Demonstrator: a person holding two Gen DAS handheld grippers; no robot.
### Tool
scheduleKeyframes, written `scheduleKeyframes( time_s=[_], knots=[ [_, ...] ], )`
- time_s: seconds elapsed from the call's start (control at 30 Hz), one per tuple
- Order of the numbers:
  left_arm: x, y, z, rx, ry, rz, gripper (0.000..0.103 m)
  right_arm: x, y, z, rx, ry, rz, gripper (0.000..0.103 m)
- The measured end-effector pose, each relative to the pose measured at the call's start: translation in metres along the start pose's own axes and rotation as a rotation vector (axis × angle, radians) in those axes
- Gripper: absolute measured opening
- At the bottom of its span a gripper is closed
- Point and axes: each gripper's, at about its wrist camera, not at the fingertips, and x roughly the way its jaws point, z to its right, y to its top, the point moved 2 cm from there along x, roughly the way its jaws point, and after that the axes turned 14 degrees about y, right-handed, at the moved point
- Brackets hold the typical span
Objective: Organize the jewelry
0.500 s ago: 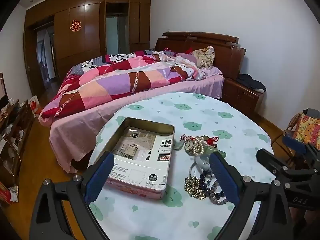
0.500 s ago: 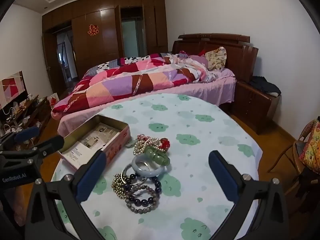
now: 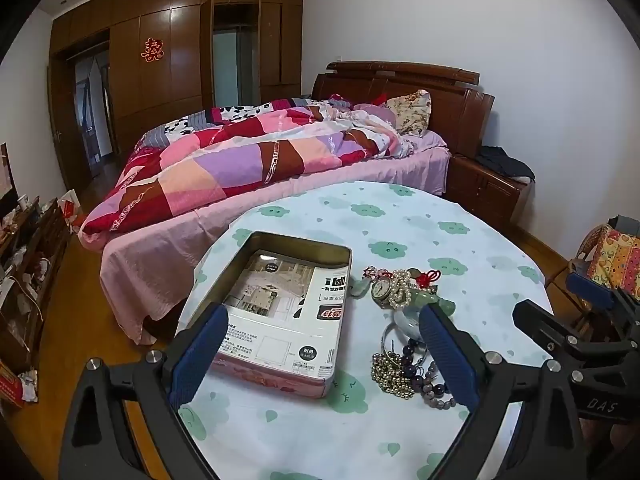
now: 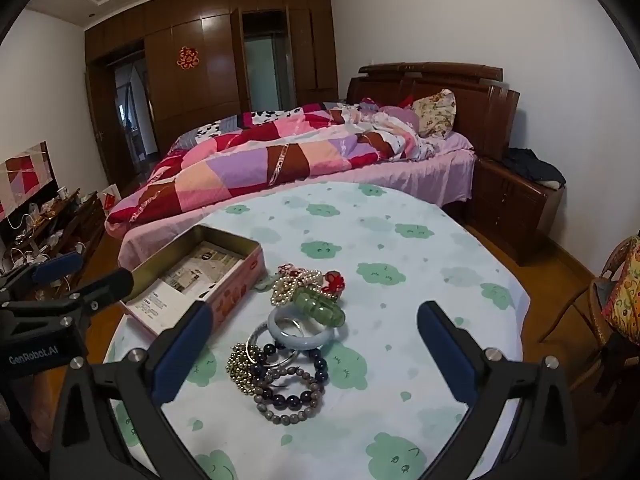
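A pile of jewelry (image 4: 288, 336) lies on the round table (image 4: 400, 240): beaded bracelets (image 4: 290, 394), a pale bangle (image 4: 302, 330), a green bangle (image 4: 320, 306), pearls and a red knot charm. In the left wrist view the pile (image 3: 404, 336) lies right of an open pink tin (image 3: 280, 312) lined with printed paper. My left gripper (image 3: 324, 356) is open above the tin's near end. My right gripper (image 4: 312, 354) is open, hovering over the pile and holding nothing.
The table has a white cloth with green clouds. A bed (image 3: 248, 160) with a patchwork quilt stands behind it. A nightstand (image 4: 516, 204) stands at the right, a chair (image 4: 616, 292) at the far right, and cluttered shelves (image 3: 24, 260) at the left.
Both grippers have shifted slightly. Nothing was picked up or moved on the table.
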Motion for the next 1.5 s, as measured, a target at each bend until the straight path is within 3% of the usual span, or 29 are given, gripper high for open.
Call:
scheduleKeyframes(
  time_s=[1.03, 1.07, 1.5],
  knots=[
    [0.011, 0.003, -0.011, -0.010, 0.005, -0.016, 0.096, 0.002, -0.018, -0.006, 0.007, 0.004, -0.002, 0.103],
    [0.011, 0.002, -0.012, -0.010, 0.005, -0.015, 0.096, -0.002, -0.005, -0.003, 0.007, 0.008, -0.001, 0.103],
    [0.011, 0.002, -0.012, -0.009, 0.005, -0.019, 0.096, -0.002, -0.005, -0.002, 0.007, 0.009, -0.003, 0.103]
  ],
)
